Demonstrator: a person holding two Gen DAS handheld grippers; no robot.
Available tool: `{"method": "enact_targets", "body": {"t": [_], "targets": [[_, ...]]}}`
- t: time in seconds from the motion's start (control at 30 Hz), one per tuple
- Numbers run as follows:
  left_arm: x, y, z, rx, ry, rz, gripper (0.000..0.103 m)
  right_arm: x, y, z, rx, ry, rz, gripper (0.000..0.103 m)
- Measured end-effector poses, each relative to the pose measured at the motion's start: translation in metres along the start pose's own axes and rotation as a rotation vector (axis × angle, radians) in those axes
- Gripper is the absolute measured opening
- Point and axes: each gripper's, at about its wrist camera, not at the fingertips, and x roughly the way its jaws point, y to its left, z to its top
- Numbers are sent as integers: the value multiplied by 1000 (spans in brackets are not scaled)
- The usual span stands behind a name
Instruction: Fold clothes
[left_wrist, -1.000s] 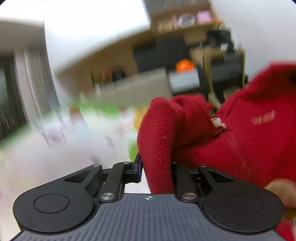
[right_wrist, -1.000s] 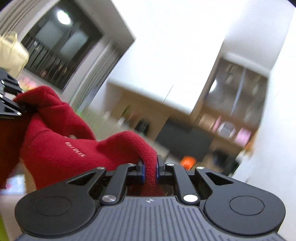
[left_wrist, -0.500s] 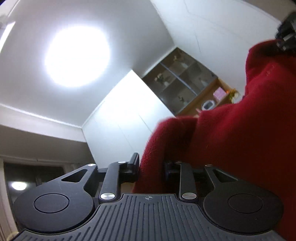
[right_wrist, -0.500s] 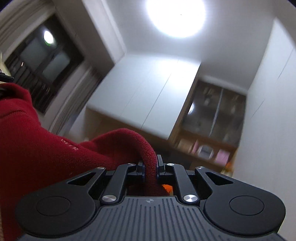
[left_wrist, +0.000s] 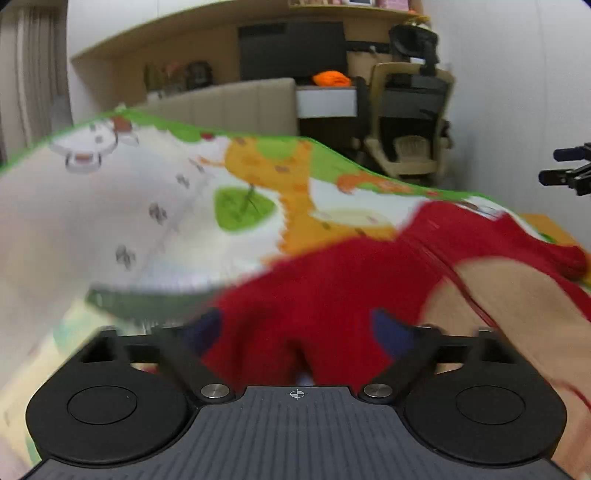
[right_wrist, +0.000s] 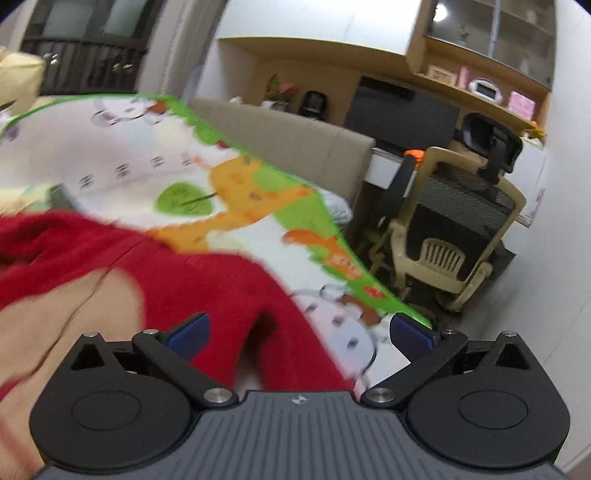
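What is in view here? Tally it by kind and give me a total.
red garment: 1
play mat: 1
claws: 2, the left claw and the right claw, both open
office chair: 1
Total: 5

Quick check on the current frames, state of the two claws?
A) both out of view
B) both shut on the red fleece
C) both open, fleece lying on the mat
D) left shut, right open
C: the left claw and right claw both have fingers spread wide, with the red fleece lying loose on the cartoon mat.
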Motion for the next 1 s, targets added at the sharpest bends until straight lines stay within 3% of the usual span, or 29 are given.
{"method": "enact_targets", "body": {"t": [0.2,0.27,0.37,0.43,0.53,0.6,0.73,0.8,0.87,0.93,1.0], "targets": [[-62,-39,-34,-20,5,-178,97,-60,62,-37,-194,-21,216,103],[-71,-61,-49,22,1,-213,98,-65,88,-58,-298,1,191,103],[-86,-95,-77,125,-1,-215,99,-54,113,-86,-415,23,14,103],[-86,-118,-98,200,11,-144,99,-44,120,-92,-433,2,-91,103],[-73,-136,-114,280,32,41,99,-14,121,-85,-361,38,-114,103],[-56,-135,-110,285,41,119,99,3,127,-82,-377,9,-191,103],[-27,-126,-90,247,21,239,100,7,132,-63,-425,-206,-494,103],[-32,-122,-72,244,-61,335,100,-5,126,-46,-435,-355,-672,103],[-46,-120,-54,245,-206,463,100,-20,117,-30,-416,-444,-747,103],[-66,-120,-38,246,-366,576,100,-41,108,-17,-380,-481,-745,103],[-84,-120,-24,240,-494,641,100,-70,100,-17,-333,-471,-657,103]]}}
